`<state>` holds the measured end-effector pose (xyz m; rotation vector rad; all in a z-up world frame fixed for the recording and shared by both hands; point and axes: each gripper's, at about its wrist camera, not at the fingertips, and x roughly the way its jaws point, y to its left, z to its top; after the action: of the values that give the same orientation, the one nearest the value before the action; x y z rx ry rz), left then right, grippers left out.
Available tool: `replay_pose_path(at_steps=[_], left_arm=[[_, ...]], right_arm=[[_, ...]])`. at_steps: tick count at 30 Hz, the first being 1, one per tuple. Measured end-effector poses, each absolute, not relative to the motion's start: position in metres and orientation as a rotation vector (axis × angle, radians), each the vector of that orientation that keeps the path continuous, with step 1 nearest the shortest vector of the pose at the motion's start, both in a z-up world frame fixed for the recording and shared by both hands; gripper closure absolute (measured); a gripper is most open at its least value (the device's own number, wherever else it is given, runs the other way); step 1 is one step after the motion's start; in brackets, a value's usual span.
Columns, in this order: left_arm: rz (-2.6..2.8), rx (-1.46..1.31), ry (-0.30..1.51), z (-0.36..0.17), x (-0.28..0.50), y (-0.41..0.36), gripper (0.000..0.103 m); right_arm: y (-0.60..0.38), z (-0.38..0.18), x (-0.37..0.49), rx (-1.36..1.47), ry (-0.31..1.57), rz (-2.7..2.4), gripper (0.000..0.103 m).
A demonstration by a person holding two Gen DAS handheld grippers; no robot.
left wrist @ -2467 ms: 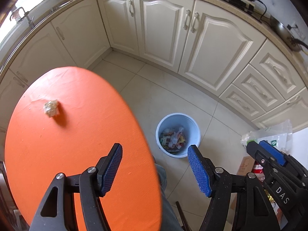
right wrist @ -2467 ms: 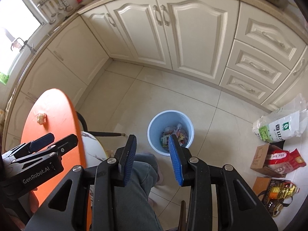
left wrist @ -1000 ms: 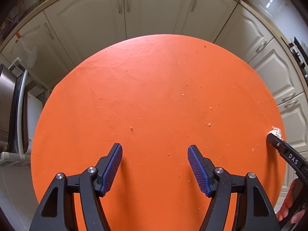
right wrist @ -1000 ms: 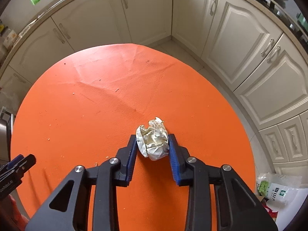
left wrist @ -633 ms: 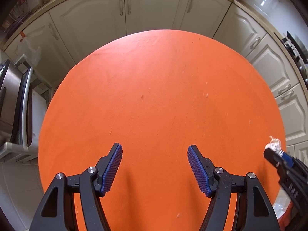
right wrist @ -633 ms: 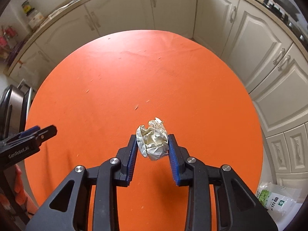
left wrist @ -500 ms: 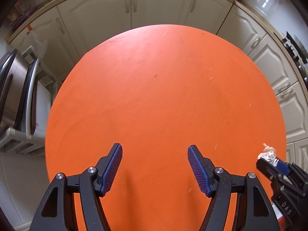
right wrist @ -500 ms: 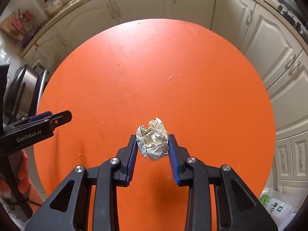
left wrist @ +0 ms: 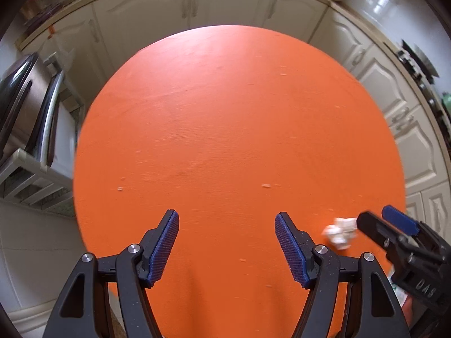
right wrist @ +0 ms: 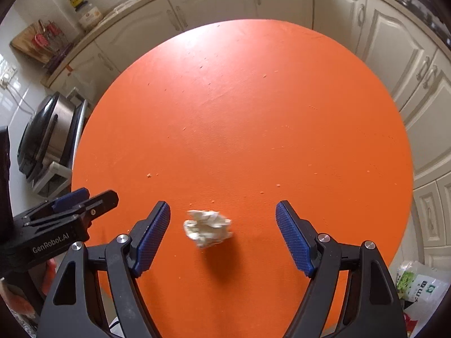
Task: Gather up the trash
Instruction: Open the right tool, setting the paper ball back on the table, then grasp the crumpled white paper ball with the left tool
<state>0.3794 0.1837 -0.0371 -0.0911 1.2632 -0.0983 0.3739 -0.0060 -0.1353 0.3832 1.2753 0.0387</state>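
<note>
A crumpled ball of whitish paper (right wrist: 208,231) is blurred over the round orange table (right wrist: 253,129), with its shadow just below it. My right gripper (right wrist: 222,235) has its jaws opening wide; the paper lies between the blue pads, touching neither. In the left wrist view the same paper (left wrist: 340,233) shows at the lower right, just off the tip of the right gripper (left wrist: 386,225). My left gripper (left wrist: 227,243) stands open above the near part of the orange table (left wrist: 225,112) with nothing between its pads. In the right wrist view the left gripper (right wrist: 84,200) sits at the left edge.
Cream cabinets (right wrist: 394,42) ring the table. A steel appliance on a rack (right wrist: 48,138) stands at the left. A white and green bag (right wrist: 420,284) lies on the floor at the lower right. Small crumbs dot the tabletop.
The right gripper's jaws have sprung apart and let go of the paper ball, which now sits loose and blurred between them. Both grippers have kept drifting across the table.
</note>
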Motion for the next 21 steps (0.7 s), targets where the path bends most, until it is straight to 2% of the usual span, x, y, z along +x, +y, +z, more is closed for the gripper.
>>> replay_pose_path(at_steps=[10, 17, 19, 21], left_arm=[[-0.302, 0.009, 1.328, -0.041, 0.372, 0.099, 0.035], [-0.311, 0.024, 1.403, -0.059, 0.36, 0.099, 0.035], [-0.317, 0.04, 1.362, -0.055, 0.36, 0.099, 0.033], [-0.317, 0.036, 1.337, -0.055, 0.356, 0.101, 0.036]], right_arm=[[-0.109, -0.128, 0.314, 0.514, 1.217, -0.199, 0.019], [-0.133, -0.142, 0.291, 0.609, 1.229, -0.255, 0.019], [-0.131, -0.144, 0.287, 0.626, 1.232, -0.28, 0.019], [-0.123, -0.147, 0.286, 0.643, 1.218, -0.274, 0.019]])
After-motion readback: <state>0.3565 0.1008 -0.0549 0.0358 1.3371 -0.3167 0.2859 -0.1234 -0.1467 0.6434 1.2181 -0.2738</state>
